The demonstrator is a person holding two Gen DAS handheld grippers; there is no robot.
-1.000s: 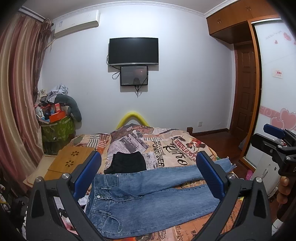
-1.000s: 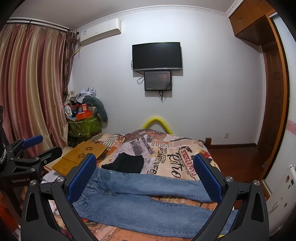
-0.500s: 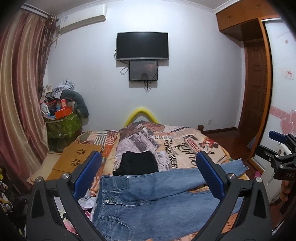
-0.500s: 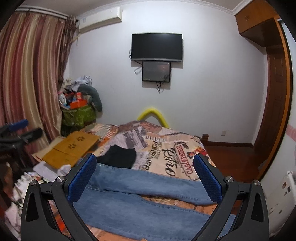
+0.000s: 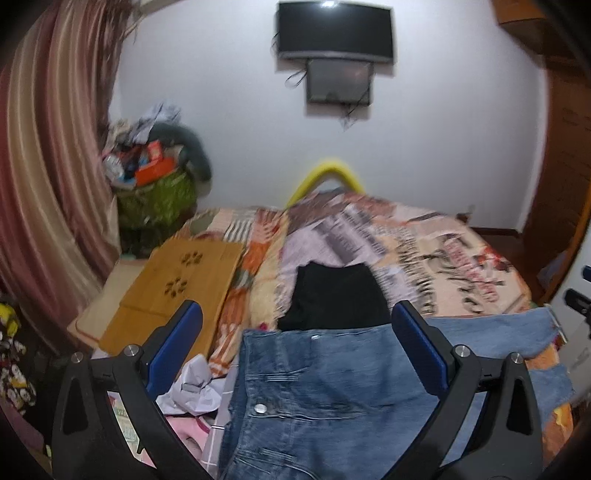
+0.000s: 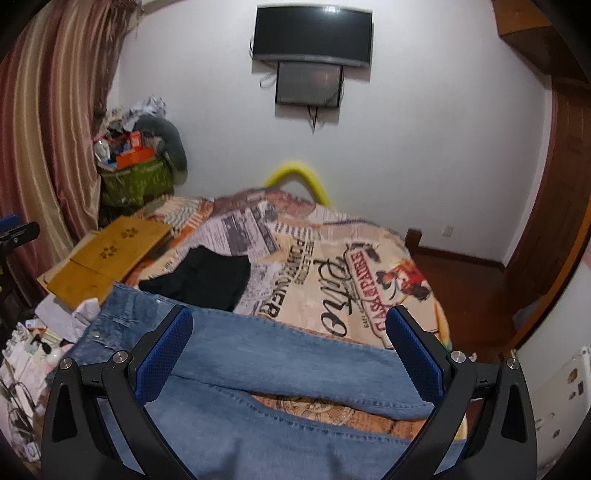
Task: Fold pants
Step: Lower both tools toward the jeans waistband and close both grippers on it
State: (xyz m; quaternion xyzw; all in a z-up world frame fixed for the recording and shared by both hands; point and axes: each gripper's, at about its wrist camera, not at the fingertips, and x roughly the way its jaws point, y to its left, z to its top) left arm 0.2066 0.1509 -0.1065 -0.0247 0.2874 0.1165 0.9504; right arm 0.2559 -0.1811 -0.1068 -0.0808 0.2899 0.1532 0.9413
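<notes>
Across the lower half of both frames: a pair of blue jeans [image 5: 332,398] lies flat on a bed, unfolded.
Jeans, left wrist view: waistband and metal button at lower centre, legs running off toward the right edge of the frame.
Jeans, right wrist view: the two legs [image 6: 280,373] cross the bottom of the frame, parted by a narrow gap where the bedcover shows; waistband at centre left.
Left gripper [image 5: 295,354]: jaws spread wide, blue pads to either side of the waistband area, nothing between them; whether it touches the denim cannot be told.
Right gripper [image 6: 288,354]: jaws likewise released and wide apart, framing the legs, gripping nothing.
Black garment [image 5: 334,299]: folded, lying on the bedcover just above the waistband, its lower edge touching or tucked under the denim.
Bedcover [image 6: 332,266]: newspaper print with large lettering, filling the frame's centre.
Wooden lap desk [image 5: 177,280]: centre left, at the bed's edge.
Crumpled white paper [image 5: 192,387]: lower left, beside the waistband.
Green basket [image 6: 136,181]: upper left, heaped with clutter, next to a striped curtain [image 5: 48,166].
Wall-mounted television [image 6: 312,35]: top centre, a smaller screen just beneath it.
</notes>
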